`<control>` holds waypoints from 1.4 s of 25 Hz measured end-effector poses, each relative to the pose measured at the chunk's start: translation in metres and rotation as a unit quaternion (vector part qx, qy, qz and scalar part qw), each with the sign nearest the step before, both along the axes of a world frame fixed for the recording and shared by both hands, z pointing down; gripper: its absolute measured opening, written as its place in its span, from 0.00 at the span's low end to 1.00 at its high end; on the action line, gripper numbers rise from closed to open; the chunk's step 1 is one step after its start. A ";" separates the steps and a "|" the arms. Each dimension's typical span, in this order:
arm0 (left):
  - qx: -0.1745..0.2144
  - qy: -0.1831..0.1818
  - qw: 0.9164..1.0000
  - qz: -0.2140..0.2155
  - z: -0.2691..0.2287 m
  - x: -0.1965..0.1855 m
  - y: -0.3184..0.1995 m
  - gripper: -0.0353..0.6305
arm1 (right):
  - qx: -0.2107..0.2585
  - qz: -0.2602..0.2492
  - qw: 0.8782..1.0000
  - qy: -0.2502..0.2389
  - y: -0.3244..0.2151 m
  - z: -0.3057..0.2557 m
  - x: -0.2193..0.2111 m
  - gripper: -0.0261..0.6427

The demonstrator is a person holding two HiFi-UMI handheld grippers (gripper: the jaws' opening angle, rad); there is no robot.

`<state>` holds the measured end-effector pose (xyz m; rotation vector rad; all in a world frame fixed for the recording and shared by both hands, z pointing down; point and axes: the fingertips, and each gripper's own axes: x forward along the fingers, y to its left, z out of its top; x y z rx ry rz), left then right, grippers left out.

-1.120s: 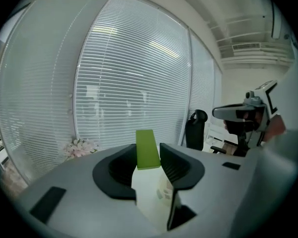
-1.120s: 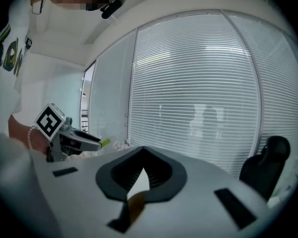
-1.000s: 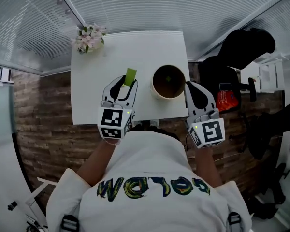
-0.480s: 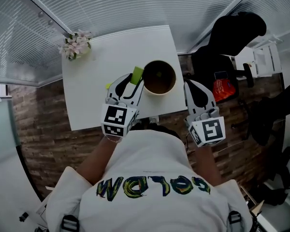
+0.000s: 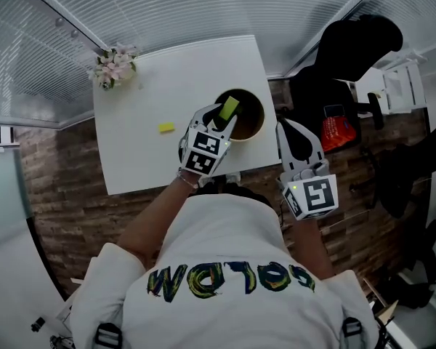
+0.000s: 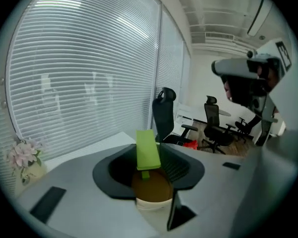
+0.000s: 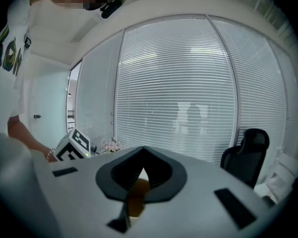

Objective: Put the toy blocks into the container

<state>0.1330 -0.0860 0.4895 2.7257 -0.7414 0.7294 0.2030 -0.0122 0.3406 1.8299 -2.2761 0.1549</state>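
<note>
Holding a green block [image 5: 229, 108] in the left gripper [image 5: 226, 115], with both jaws pressing on its sides. In the left gripper view, standing up between the jaws, directly above the brown mouth of the container [image 5: 260, 119]. Locating the container near the right edge of the white table [image 5: 145, 158], on the near half. Lying flat on the same table, well apart to the left of the container: a small yellow block [image 5: 166, 128]. Holding the right gripper [image 5: 288, 128] just outside the table's right edge, near the container, with jaws pressed together and nothing between them. At the far left corner, a bunch of pale flowers [image 5: 112, 65]. Beyond the right edge, a black office chair [image 5: 356, 49].
</note>
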 end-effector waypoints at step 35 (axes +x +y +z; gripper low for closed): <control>0.085 0.124 0.970 -0.192 -0.128 -0.156 -0.002 0.25 | 0.041 -0.133 0.990 -0.002 -0.046 -0.030 -0.089 0.05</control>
